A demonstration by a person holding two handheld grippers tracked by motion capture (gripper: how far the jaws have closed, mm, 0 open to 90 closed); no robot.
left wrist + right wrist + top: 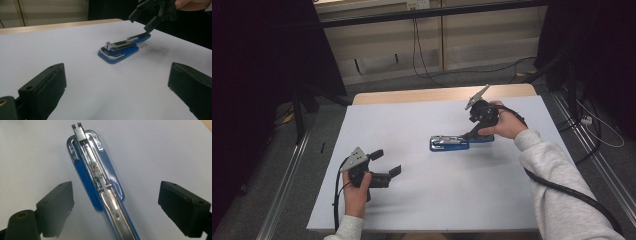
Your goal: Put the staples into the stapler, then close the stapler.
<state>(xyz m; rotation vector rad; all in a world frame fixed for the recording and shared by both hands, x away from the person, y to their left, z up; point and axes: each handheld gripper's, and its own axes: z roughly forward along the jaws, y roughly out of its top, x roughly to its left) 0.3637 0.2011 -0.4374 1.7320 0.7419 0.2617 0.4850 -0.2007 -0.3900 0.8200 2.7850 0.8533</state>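
The right hand-held gripper (475, 131) stands with its jaws wide and nothing pressed between the pads; in the right gripper view the two black pads flank the rear end of a blue stapler (97, 180) without touching it. The stapler (458, 142) lies opened out flat on the white surface (422, 200), right of the middle, its metal staple channel facing up. Its long axis runs roughly left to right across the surface in the high view, and in the right gripper view it runs straight away from the jaws, so this hand-held gripper looks along the stapler's length rather than across it. A closing move from here would likely meet the narrow rear arm from both sides.

The left hand-held gripper (384, 163) is also spread wide and empty, held low near the left front of the surface, well apart from the stapler (122, 48), which lies ahead of it and to its right. The right hand is clearly the nearer one.

No brand, label or writing can be read on the stapler.
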